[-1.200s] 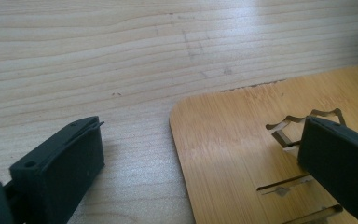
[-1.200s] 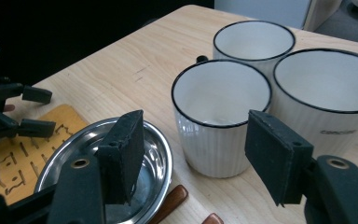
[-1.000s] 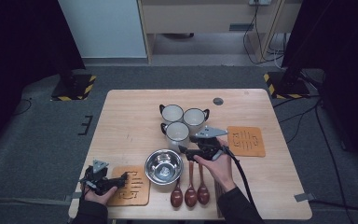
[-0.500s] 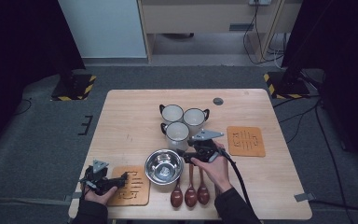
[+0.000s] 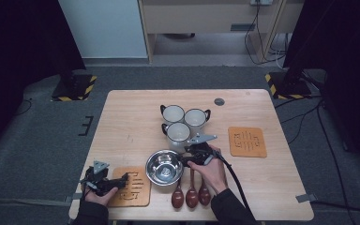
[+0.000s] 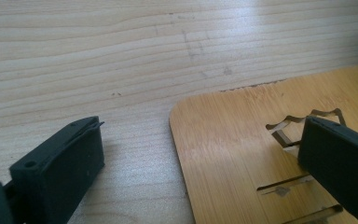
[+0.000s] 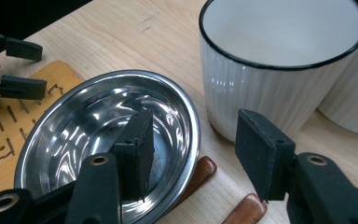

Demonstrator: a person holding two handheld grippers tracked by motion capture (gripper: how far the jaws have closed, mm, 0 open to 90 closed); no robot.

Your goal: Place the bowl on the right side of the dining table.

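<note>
A steel bowl (image 5: 164, 168) (image 7: 74, 140) sits at the table's front middle. My right gripper (image 5: 183, 161) (image 7: 196, 135) straddles its right rim. One jaw is inside the bowl and the other outside, near a white ribbed mug (image 7: 261, 70) (image 5: 178, 132). The jaws have just been closing, with the rim between them and a gap still showing on the outer side. My left gripper (image 5: 124, 180) (image 6: 200, 135) lies low and open over the corner of a bamboo coaster (image 5: 133, 187) (image 6: 233, 154), with nothing between its fingers.
Two more white mugs (image 5: 173, 114) (image 5: 195, 118) stand behind the first. Three brown wooden spoons (image 5: 191, 197) lie under the bowl's right edge, pointing at the front edge. A second coaster (image 5: 247, 141) lies at the right, and a small dark disc (image 5: 219, 101) near the far edge.
My right gripper has sunk and shifted slightly left onto the bowl's rim, and its jaws have narrowed. The left gripper has stayed in place.
</note>
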